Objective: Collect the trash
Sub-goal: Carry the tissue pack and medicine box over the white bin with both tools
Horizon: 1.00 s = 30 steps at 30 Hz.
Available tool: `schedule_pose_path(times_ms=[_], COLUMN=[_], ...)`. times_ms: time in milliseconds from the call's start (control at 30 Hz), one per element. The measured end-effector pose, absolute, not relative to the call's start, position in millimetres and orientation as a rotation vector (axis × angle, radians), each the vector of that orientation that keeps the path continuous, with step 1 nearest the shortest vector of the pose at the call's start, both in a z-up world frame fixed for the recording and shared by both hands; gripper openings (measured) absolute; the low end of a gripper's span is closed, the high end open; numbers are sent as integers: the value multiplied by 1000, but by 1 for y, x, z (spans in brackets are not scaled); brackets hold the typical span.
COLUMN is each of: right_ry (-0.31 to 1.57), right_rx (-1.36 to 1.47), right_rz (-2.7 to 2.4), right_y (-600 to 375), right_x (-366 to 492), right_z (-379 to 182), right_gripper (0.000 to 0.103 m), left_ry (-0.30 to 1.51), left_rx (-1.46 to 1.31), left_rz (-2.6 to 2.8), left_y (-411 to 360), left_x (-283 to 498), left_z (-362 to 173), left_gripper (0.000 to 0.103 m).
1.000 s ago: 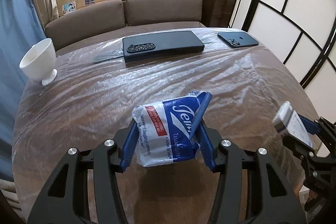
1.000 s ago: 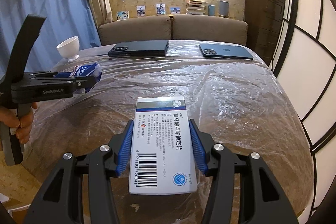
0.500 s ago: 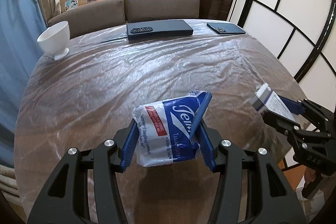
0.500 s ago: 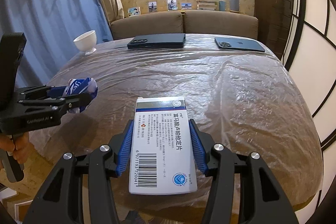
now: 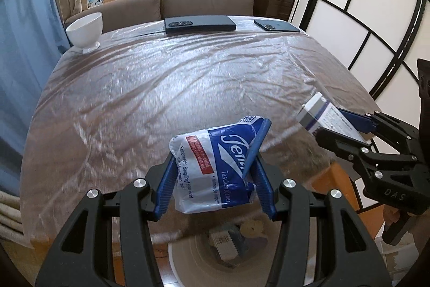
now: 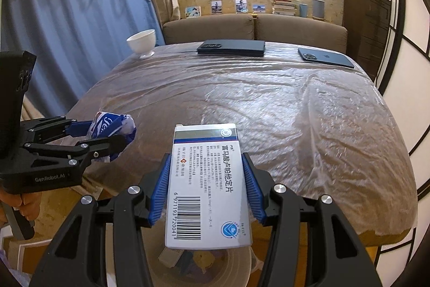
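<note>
Two handheld grippers hover at the near edge of a bench covered in wrinkled clear plastic sheeting, each carrying a piece of trash. The left gripper has its blue fingers pinching a crumpled blue and white tissue packet, which is lifted clear of the bench. The right gripper has its blue fingers clamped on the long sides of a white medicine box with a barcode facing up, also held in the air. Below both grippers, past the bench edge and down at floor level, sits a round pale waste bin; some discarded items already lie inside it, though they are too blurred to name. In the right wrist view the bin's opening shows directly beneath the box. In the left wrist view it lies beneath and slightly ahead of the packet. At the far end of the bench rest a white footed bowl, a long dark phone and a second dark phone, none of which look like trash. The step in hand appears to be carrying both pieces to the bin. The next move probably calls for centring each gripper over the opening, lowering a little, then spreading the fingers so packet and box drop inside rather than on the rim.
</note>
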State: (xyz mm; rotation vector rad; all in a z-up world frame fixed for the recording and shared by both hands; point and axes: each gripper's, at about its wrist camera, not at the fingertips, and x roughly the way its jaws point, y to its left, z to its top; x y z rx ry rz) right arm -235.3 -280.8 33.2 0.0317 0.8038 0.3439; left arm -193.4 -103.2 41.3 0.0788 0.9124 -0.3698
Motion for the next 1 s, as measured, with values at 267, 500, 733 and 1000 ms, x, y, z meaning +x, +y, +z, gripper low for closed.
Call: schedule_pose_path(times_ms=[267, 500, 733, 1000], right_ry=[822, 829, 864, 919], right_rx=[0, -13, -28, -31], right_rz=[394, 418, 445, 442], right_y=[-270, -265, -256, -251], right_x=[-266, -290, -307, -313], right_z=[32, 34, 24, 3], right_gripper=[50, 50, 50, 50], left_ry=[917, 931, 962, 1012], left_rx=[69, 59, 83, 115], left_rz=[-374, -374, -400, -419], left_y=[-95, -91, -96, -104], left_x=[-225, -254, -275, -286], left_z=[40, 38, 27, 7], left_gripper=[54, 54, 54, 54])
